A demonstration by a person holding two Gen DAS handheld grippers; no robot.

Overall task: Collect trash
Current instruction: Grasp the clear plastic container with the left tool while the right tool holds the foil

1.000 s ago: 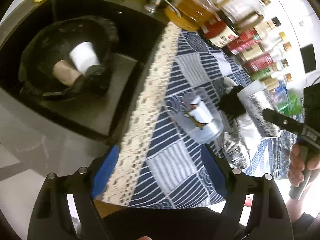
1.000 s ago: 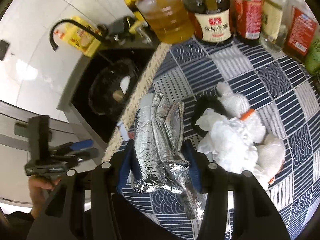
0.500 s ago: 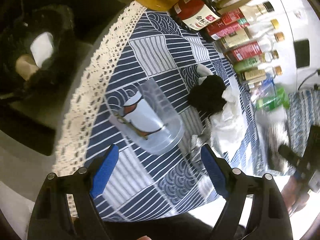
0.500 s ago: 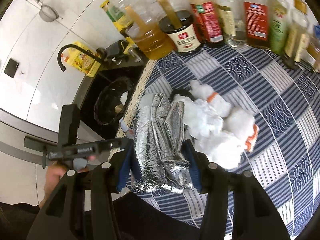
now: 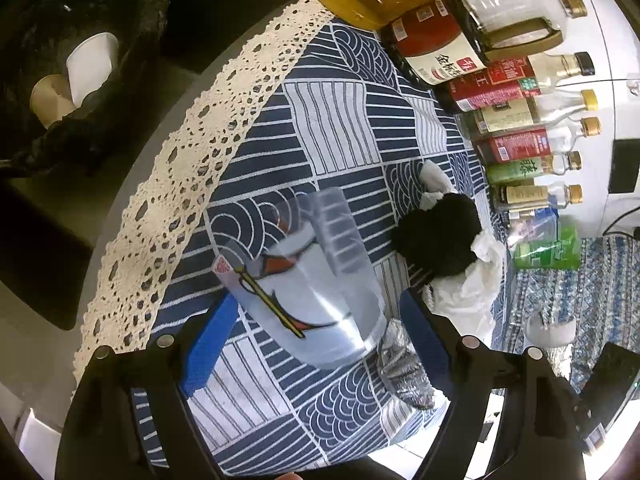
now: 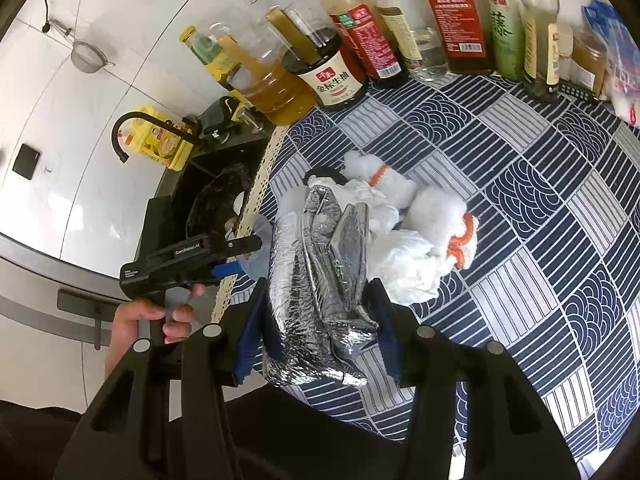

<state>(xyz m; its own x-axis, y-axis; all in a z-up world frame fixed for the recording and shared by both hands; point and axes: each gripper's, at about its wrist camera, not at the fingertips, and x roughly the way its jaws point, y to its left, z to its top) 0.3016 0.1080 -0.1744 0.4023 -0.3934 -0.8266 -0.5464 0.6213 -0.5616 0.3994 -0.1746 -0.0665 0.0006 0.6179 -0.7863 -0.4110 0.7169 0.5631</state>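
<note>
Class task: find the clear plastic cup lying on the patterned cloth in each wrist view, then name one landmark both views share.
Left wrist view: plastic cup, low centre, between the open left gripper pads.
Right wrist view: only a sliver, left of the foil bag.
Shared landmark: soy sauce bottle.

A: Where does the left wrist view look from?
B: Steeply down, close over the cloth, the sink at left.
A: The right?
B: Higher, facing the far bottles.
A: Shared?
B: The cloth, bottles, sink, tissue.
</note>
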